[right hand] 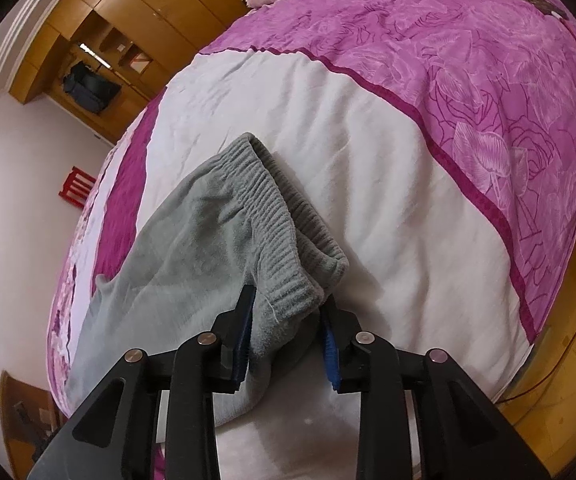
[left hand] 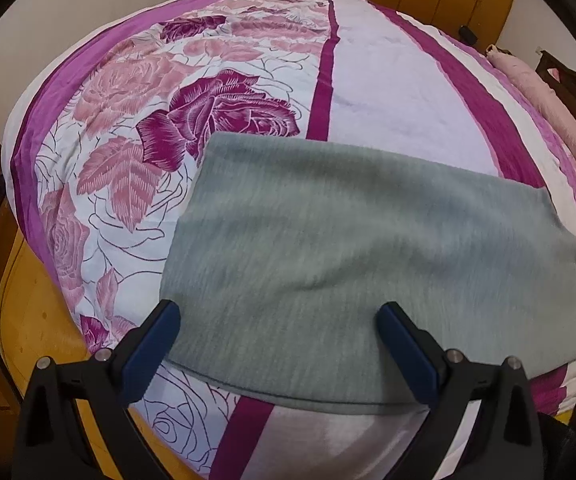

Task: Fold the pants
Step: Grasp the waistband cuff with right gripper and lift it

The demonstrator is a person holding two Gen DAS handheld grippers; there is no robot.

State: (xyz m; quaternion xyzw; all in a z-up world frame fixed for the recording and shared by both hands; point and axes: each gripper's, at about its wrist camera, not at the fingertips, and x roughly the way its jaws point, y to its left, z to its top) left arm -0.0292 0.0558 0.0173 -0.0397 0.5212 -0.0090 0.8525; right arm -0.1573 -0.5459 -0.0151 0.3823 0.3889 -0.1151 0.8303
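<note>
The grey pants (left hand: 327, 248) lie folded flat on the bed near its front edge. My left gripper (left hand: 280, 316) is open, its blue-padded fingers (left hand: 152, 344) spread wide just above the pants' near part, holding nothing. In the right wrist view the ribbed waistband (right hand: 272, 216) of the pants (right hand: 176, 264) points away from me. My right gripper (right hand: 288, 308) straddles the near corner of the waistband, its fingers (right hand: 244, 328) on either side of the cloth with a gap between the right pad and the fabric.
The bed carries a purple, pink and white floral cover (left hand: 168, 100). A pink pillow (left hand: 547, 92) lies at the far right. Wooden wardrobes (right hand: 100, 20) and a red chair (right hand: 74, 190) stand beyond the bed. A wooden floor (left hand: 36, 320) borders the bed.
</note>
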